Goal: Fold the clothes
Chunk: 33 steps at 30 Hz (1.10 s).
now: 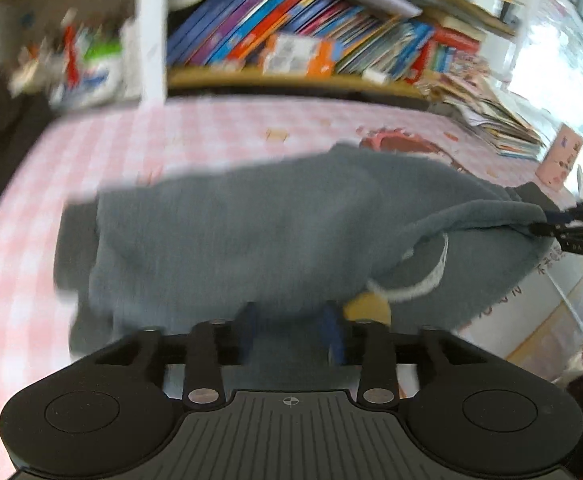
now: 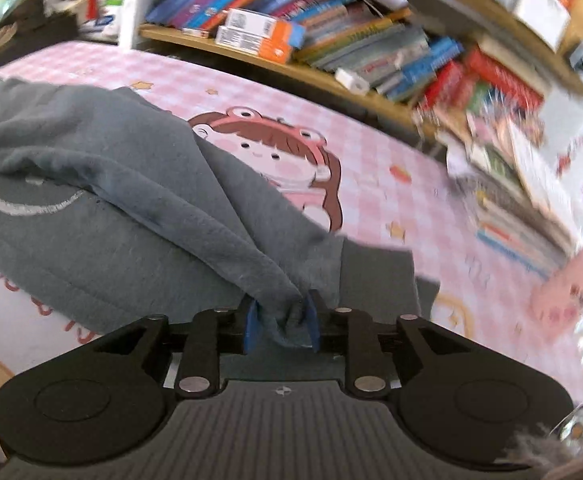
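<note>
Now the grey sweater [image 2: 139, 200] lies on the pink table [image 2: 391, 208], folded over. The right gripper [image 2: 280, 326] loosely holds a bunched edge at six o'clock. The left gripper [image 1: 291, 332] is spread, letting go.

Grey fleece sweatshirt [image 1: 251, 232] lies partly folded, rumpled, on the pink checked tablecloth [image 1: 111, 140]

Both wrist cameras look steeply down and forward from close above the grey garment [image 1: 251, 232], facing the bookshelf [image 2: 331, 52] behind it; they share garment, pink cloth [image 2: 391, 208] and shelf.
</note>
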Each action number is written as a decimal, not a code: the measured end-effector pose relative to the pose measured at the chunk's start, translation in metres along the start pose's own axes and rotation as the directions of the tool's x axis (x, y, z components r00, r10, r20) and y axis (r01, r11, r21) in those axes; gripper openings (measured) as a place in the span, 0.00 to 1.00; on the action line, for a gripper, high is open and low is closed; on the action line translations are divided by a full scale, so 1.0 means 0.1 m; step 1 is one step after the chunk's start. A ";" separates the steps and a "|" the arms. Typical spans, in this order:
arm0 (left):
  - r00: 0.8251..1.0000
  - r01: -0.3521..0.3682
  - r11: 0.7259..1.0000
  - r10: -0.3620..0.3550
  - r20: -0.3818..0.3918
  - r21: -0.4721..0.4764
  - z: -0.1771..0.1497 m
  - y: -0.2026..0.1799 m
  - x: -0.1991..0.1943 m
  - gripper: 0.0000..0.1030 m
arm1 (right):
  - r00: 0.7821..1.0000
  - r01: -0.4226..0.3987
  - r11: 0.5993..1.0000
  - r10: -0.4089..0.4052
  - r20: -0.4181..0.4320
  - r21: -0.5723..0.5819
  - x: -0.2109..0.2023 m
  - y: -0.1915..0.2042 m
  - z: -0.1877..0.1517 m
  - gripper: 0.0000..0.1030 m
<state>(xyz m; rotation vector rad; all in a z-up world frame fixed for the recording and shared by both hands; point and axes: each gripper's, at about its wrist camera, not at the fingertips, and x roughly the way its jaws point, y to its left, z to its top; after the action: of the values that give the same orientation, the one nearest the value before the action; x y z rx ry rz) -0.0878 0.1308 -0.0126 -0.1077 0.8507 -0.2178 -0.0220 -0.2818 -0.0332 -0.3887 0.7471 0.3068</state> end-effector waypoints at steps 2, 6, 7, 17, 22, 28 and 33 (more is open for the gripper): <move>0.999 0.021 0.997 -0.023 -0.025 -0.070 -0.11 0.07 -0.02 0.46 | 1.000 -0.013 0.999 0.015 -0.023 0.053 -0.03 -0.03 -0.02 0.29; 1.000 0.013 0.985 -0.012 0.007 -0.172 -0.16 0.21 -0.12 0.46 | 0.997 -0.026 0.986 0.037 -0.066 0.163 -0.10 -0.08 -0.03 0.39; 1.000 0.014 0.978 -0.009 0.022 -0.209 -0.15 0.27 -0.14 0.46 | 0.997 -0.033 0.978 0.048 -0.066 0.208 -0.12 -0.10 -0.03 0.45; 0.999 0.042 0.916 -0.028 0.041 -0.398 -0.10 0.54 -0.13 0.48 | 0.966 -0.221 0.503 0.228 0.119 0.836 -0.22 -0.63 -0.04 0.59; 0.998 0.059 0.928 -0.043 0.053 -0.367 -0.04 0.46 -0.12 0.48 | 0.971 -0.174 0.303 0.213 0.112 0.937 -0.14 -0.71 -0.18 0.59; 0.996 0.068 0.908 -0.038 0.080 -0.413 -0.03 0.51 -0.13 0.49 | 0.977 -0.109 0.190 0.200 0.070 0.976 -0.10 -0.80 -0.31 0.56; 0.996 0.064 0.890 -0.031 0.081 -0.451 -0.06 0.58 -0.13 0.49 | 0.987 -0.058 0.110 0.158 0.040 0.992 -0.14 -0.89 -0.38 0.56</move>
<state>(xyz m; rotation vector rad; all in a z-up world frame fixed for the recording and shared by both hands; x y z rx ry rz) -0.0926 0.1906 -0.0174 -0.5742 0.8152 -0.0557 -0.0185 -0.3794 -0.0280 1.0378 0.8994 -0.1534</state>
